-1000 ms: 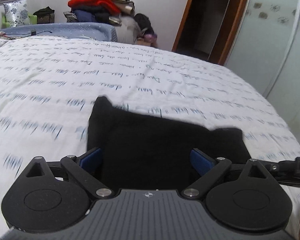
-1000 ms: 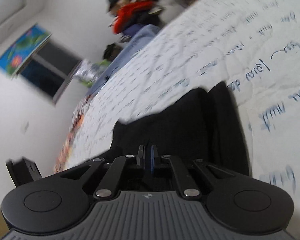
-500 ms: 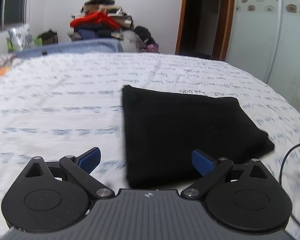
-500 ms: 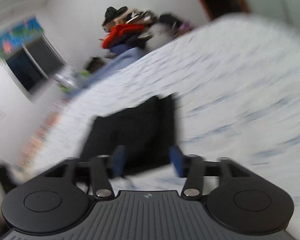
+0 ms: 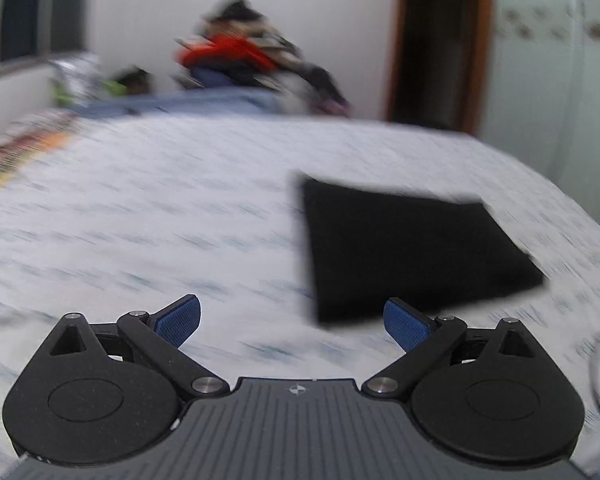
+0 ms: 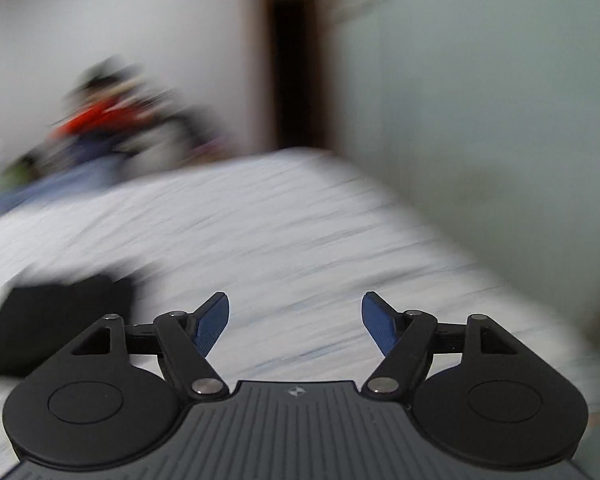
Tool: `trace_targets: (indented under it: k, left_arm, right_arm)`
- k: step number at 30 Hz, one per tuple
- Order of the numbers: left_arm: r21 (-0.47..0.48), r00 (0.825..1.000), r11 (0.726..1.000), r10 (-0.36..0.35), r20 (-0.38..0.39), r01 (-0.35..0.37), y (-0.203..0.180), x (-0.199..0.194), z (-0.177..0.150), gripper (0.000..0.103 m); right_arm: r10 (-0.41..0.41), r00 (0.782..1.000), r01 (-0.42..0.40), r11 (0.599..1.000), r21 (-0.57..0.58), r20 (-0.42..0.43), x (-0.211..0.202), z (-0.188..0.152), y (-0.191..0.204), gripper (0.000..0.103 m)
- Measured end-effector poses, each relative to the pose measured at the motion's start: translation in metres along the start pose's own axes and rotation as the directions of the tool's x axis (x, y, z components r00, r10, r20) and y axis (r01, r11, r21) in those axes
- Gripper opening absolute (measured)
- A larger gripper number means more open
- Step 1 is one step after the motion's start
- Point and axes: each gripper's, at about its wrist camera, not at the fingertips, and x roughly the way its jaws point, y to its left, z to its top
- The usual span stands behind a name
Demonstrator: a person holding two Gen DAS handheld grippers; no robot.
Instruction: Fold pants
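Observation:
The black pants (image 5: 412, 252) lie folded into a flat rectangle on the white printed bedsheet (image 5: 160, 208). In the left wrist view they sit ahead and to the right of my left gripper (image 5: 292, 322), which is open, empty and apart from them. In the right wrist view the pants (image 6: 56, 320) show at the lower left, beside my right gripper (image 6: 296, 324), which is open and empty over bare sheet. Both views are blurred by motion.
A pile of clothes with a red garment (image 5: 236, 56) stands beyond the far side of the bed. A dark doorway (image 5: 432, 40) and a pale wardrobe (image 5: 552, 60) are at the right. The bed's right edge (image 6: 440, 232) curves away near the wardrobe.
Both grippers pulled back and away from the pants. The right gripper went from shut on the fabric to open and swung right. The pants now lie released and folded.

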Motion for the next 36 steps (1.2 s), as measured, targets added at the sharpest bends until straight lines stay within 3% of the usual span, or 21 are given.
trace_targets:
  k: [2, 3, 5, 9, 15, 21, 24, 29, 34, 36]
  left_arm:
    - [0.057, 0.999, 0.998, 0.0, -0.053, 0.003, -0.027, 0.017, -0.009, 0.099]
    - [0.077, 0.997, 0.997, 0.017, -0.08, -0.01, -0.038, 0.025, -0.013, 0.099]
    - [0.078, 0.992, 0.997, 0.02, -0.126, -0.01, -0.05, 0.036, -0.016, 0.099]
    - [0.013, 0.991, 1.0, 0.006, -0.13, -0.005, -0.053, 0.044, -0.018, 0.099]
    - [-0.04, 0.989, 0.997, 0.056, -0.135, -0.062, -0.044, 0.042, -0.019, 0.1]
    - [-0.04, 0.992, 0.996, 0.071, -0.106, -0.075, -0.042, 0.027, -0.028, 0.101]
    - [-0.024, 0.993, 0.997, 0.073, -0.097, -0.076, -0.044, 0.022, -0.033, 0.101]
    - [-0.001, 0.995, 0.997, 0.072, -0.067, -0.073, -0.046, 0.016, -0.04, 0.102]
    - [-0.005, 0.994, 0.997, 0.081, -0.067, -0.082, -0.046, 0.017, -0.044, 0.103]
    - [-0.001, 0.995, 0.996, 0.086, -0.053, -0.086, -0.047, 0.017, -0.047, 0.103]
  right_arm:
    - [0.151, 0.983, -0.165, 0.976, -0.14, -0.104, 0.018, -0.02, 0.056, 0.073]
    - [0.171, 0.976, -0.195, 0.963, -0.188, -0.133, 0.025, -0.028, 0.077, 0.073]
    - [0.162, 0.979, -0.191, 0.941, -0.279, -0.124, 0.027, -0.042, 0.109, 0.082]
    - [0.175, 0.979, -0.198, 0.927, -0.317, -0.101, 0.03, -0.044, 0.131, 0.083]
    - [0.158, 0.982, -0.187, 0.913, -0.362, -0.107, 0.021, -0.063, 0.153, 0.083]
    - [0.184, 0.964, -0.239, 0.914, -0.328, -0.191, 0.008, -0.084, 0.152, 0.083]
    - [0.188, 0.956, -0.245, 0.933, -0.263, -0.224, 0.006, -0.089, 0.145, 0.083]
    - [0.215, 0.946, -0.255, 0.956, -0.147, -0.244, -0.001, -0.092, 0.13, 0.083]
    - [0.186, 0.958, -0.217, 0.967, -0.13, -0.219, -0.007, -0.089, 0.127, 0.083]
    - [0.191, 0.948, -0.227, 0.966, -0.123, -0.253, 0.001, -0.091, 0.124, 0.083]
